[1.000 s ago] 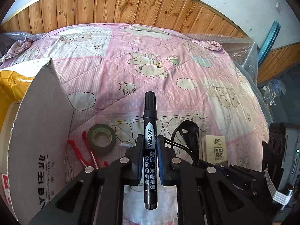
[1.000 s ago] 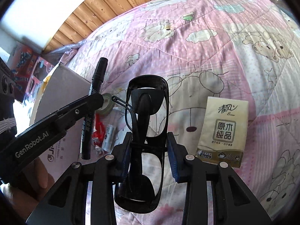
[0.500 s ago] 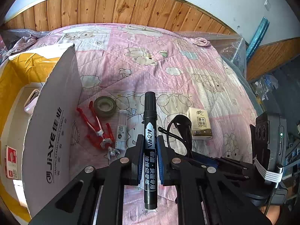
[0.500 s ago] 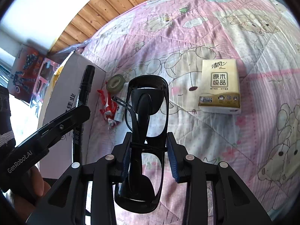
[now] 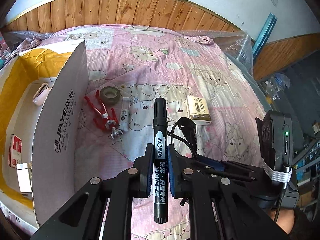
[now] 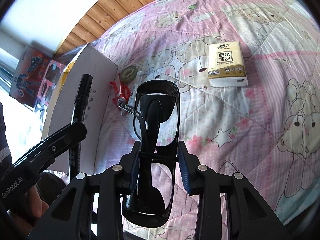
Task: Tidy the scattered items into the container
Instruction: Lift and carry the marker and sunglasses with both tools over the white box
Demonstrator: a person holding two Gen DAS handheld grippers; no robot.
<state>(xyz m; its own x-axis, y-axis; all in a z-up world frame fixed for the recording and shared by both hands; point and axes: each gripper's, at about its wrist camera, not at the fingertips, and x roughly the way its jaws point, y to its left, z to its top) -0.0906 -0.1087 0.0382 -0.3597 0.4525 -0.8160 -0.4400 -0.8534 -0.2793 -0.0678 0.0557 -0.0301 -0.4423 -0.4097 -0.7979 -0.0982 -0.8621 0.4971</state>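
Note:
My left gripper [image 5: 160, 156] is shut on a black marker [image 5: 160, 132] that points away from me, held above the pink quilt. My right gripper [image 6: 158, 156] is shut on folded black glasses [image 6: 156, 124], just right of the left one. The open cardboard box [image 5: 60, 120] with a yellow lining stands at the left, its tall flap between me and its inside. On the quilt beside the flap lie red pliers [image 5: 100, 112], a roll of tape [image 5: 110, 94] and a small white tube [image 5: 125, 118]. A tissue pack [image 5: 198, 110] lies further right.
Inside the box I see a pink case [image 5: 41, 96] and a red-and-white packet [image 5: 15, 153]. A wooden headboard [image 5: 130, 10] runs along the far side of the bed. Plastic wrap [image 5: 238, 48] and clutter mark the bed's right edge.
Both grippers have risen and pulled back from the quilt with their loads. The items on the bed look smaller, and more of the box's inside has come into view.

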